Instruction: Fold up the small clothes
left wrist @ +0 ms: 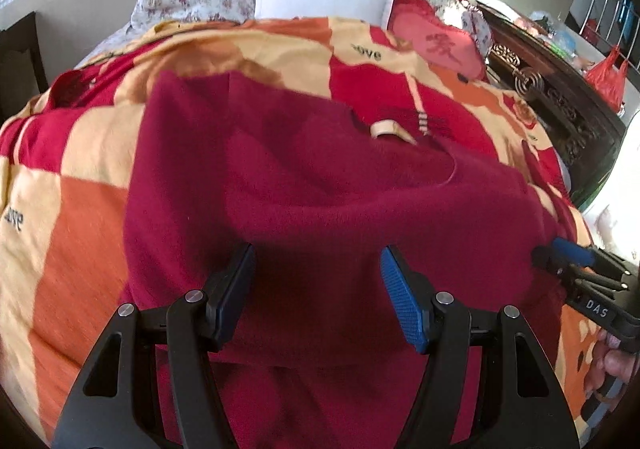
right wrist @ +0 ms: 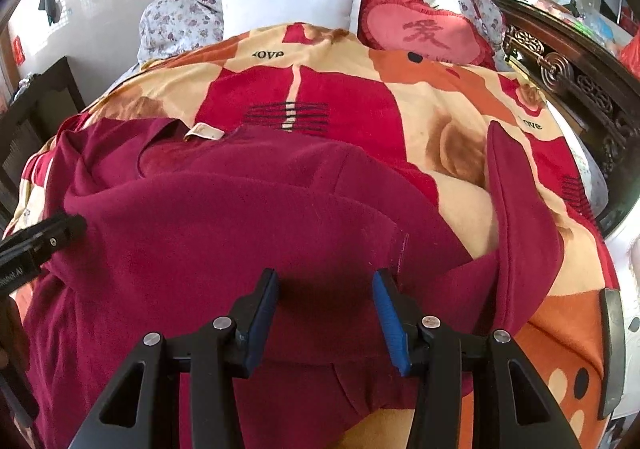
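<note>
Left wrist view, red sweater [left wrist: 320, 185] folded between left tool [left wrist: 318, 285] pads, seemingly ungripped

Bright daylight, glare at right, fisheye-bent dark edges, slight motion blur.

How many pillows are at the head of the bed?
2: a white pillow in the middle, and a pink heart-shaped pillow to its right. More may be hidden under the blanket.
</note>
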### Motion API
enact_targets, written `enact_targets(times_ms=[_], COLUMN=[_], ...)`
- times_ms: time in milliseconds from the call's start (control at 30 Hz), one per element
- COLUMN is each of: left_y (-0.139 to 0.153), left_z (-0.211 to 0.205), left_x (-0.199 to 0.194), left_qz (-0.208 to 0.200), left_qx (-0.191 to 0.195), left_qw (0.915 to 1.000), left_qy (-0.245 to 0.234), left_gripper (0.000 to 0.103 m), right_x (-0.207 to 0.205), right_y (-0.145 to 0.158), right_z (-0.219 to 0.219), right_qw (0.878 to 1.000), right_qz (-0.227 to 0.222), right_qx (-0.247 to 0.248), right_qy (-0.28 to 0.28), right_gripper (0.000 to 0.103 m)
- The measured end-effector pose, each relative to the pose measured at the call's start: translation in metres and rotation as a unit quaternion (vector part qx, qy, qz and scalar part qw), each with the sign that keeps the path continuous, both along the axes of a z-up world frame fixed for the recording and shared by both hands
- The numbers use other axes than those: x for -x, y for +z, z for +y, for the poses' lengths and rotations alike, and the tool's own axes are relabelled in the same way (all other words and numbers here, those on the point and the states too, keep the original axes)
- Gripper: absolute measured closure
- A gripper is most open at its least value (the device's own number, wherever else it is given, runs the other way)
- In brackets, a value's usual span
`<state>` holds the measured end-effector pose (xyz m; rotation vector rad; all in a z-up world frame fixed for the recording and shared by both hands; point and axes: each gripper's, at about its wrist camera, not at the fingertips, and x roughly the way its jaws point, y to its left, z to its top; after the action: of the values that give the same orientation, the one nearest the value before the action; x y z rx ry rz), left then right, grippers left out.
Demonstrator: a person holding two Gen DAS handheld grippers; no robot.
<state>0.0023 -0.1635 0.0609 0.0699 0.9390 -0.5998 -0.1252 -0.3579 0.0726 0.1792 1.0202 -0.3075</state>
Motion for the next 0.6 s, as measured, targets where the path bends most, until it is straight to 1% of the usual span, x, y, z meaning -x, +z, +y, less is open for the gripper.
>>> enact_targets(times_ms=[133, 600], left_y=[-0.0055, -0.0087], left_z=[-0.0024, -0.0027], left_x=[0.0017, -0.0004], left_qz=[0.001, 0.000], left_qx=[-0.009, -0.014], left_qw=[1.0000, 0.9999], left_qy=[-0.001, -0.001], left_gripper=[0.037, 0.037], right_x=[-0.0015, -0.0037], right_y=[-0.0037, -0.0058], right_z=[0.0031, 0.0025], right_qw=[1.000, 1.000], right_qz=[0.006, 0.007], right_qx=[0.011, 0.010], right_qy=[0.004, 0.006], right_gripper=[0.056, 0.055])
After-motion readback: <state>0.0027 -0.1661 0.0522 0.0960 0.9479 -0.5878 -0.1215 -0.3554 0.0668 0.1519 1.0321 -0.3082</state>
